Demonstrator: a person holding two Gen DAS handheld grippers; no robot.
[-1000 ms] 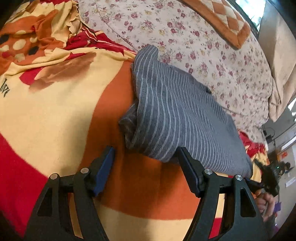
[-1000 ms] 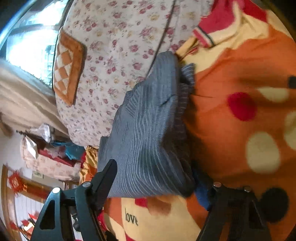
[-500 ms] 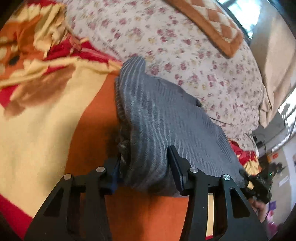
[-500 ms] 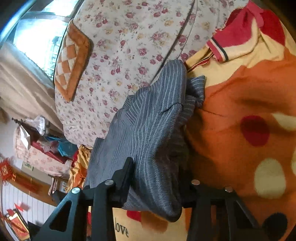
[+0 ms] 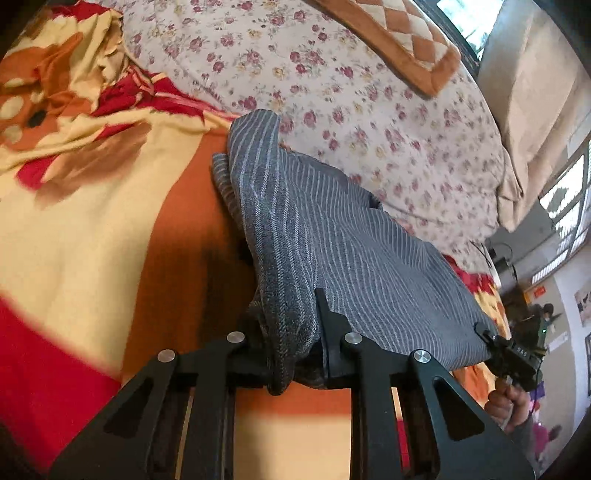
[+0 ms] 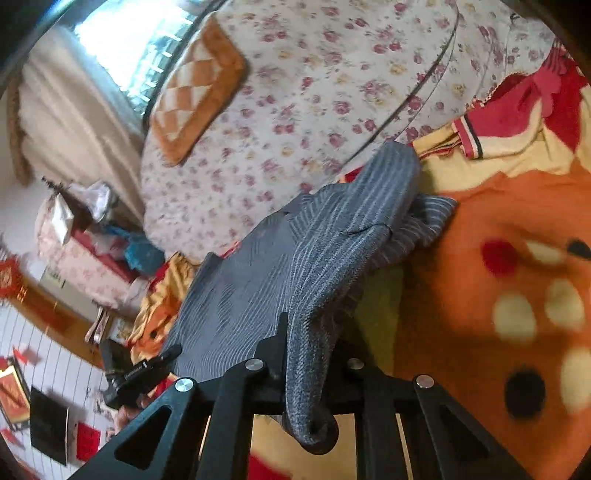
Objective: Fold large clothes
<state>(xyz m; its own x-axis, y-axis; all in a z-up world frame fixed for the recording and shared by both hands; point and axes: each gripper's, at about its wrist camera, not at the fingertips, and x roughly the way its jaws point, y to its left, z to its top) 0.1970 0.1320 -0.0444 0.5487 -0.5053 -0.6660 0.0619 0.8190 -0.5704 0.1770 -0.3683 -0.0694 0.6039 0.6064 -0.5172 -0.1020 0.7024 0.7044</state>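
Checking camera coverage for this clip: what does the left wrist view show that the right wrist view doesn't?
Left wrist only: the left gripper closing on the near edge of the striped garment, with the right gripper small at the far corner. Right wrist only: the right gripper closing on its edge, and room clutter beyond the bed. Both: the garment, floral quilt, orange blanket, checked cushion.

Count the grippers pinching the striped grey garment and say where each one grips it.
2. The left gripper clamps one bunched near corner of the garment; the right gripper clamps the other. Both jaws are closing on the cloth.
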